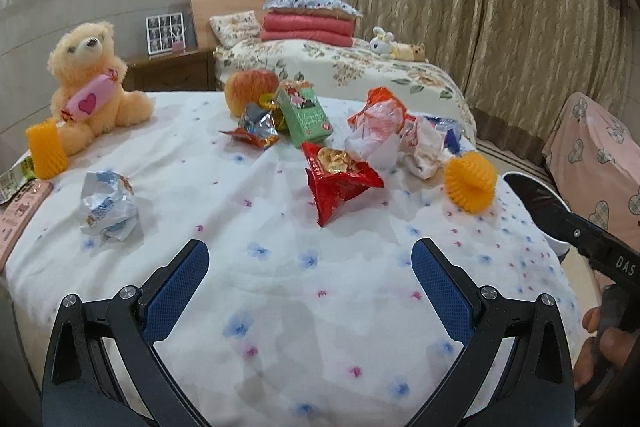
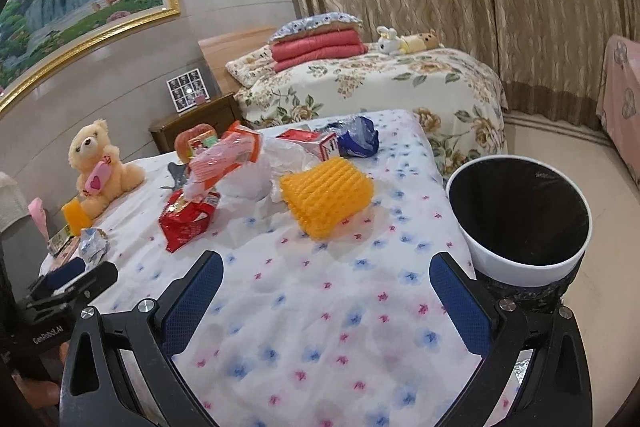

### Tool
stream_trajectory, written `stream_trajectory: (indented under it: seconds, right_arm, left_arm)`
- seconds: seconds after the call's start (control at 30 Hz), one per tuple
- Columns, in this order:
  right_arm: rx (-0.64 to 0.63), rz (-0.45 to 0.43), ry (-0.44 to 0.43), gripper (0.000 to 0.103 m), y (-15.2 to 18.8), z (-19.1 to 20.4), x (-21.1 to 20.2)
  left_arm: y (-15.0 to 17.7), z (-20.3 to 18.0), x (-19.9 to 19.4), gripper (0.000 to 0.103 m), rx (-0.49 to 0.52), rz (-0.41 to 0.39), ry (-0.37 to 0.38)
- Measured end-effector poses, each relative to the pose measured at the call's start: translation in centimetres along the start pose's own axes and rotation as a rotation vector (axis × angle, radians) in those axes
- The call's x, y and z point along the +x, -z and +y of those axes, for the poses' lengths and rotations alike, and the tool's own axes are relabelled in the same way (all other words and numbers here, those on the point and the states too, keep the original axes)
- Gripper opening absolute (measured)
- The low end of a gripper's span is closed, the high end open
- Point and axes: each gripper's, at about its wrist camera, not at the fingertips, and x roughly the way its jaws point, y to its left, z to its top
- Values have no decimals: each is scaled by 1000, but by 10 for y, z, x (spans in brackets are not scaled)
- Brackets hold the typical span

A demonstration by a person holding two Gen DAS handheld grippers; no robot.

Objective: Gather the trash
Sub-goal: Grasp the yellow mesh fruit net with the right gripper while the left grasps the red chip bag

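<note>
Scattered trash lies across a bed covered with a white blanket (image 1: 280, 307) dotted with small blue and pink flowers. Near the middle sits a red snack bag (image 1: 340, 179) with print too small to read; behind it are a green carton (image 1: 306, 115), a crumpled white plastic bag (image 1: 378, 135) and a crushed foil wrapper (image 1: 256, 129). A crumpled blue-and-white wrapper (image 1: 108, 207) lies apart on the left. An orange foam fruit net (image 2: 326, 197) rests near the bed's right edge, close to a white bin with a black liner (image 2: 520, 215) standing beside the bed. The left gripper (image 1: 310, 261) and right gripper (image 2: 326, 271) both hover over bare blanket, jaws spread wide and holding nothing. One gripper body reads "GenRobot.AI"; another shows "DAS", cut off. A teddy bear (image 1: 90, 83) holding a pink heart candy sits at the back left, and a second orange net (image 1: 46, 149) stands beside it.
</note>
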Motion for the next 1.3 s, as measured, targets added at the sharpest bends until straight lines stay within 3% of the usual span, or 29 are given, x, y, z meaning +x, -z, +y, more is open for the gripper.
stream_trajectory:
  seconds: [0.17,0.47,0.53,0.67,0.73,0.8,0.83,0.87,1.3]
  right_arm:
    - [30,69,5,100,-8,-7,25]
    - [49,182,5,83,-19,-9,69]
    - [53,198,5,75,-21,-9,76]
    - [65,216,-3,57,-23,-11,83]
    - [69,223,-10,39,-23,-12,86]
    - [73,229,-13,21,-23,-13,86]
    - [76,228,-17,19,-23,-13,86]
    - [78,223,-19,19,-23,-13,85]
    - [113,182,-31,14,-15,-32,55]
  left_arm:
    - [-8,1,27,99,-10,57,3]
    - [-25,9,72,85,-42,150,7]
    - [-27,11,79,81,-52,165,9]
    - [-32,12,92,64,-74,202,44]
    - [-32,10,96,51,-75,217,62]
    - [-31,7,100,27,-62,240,82]
    - [-30,6,100,21,-58,239,84]
    - [-30,6,99,8,-56,235,98]
    - [-13,-22,68,5,-17,214,203]
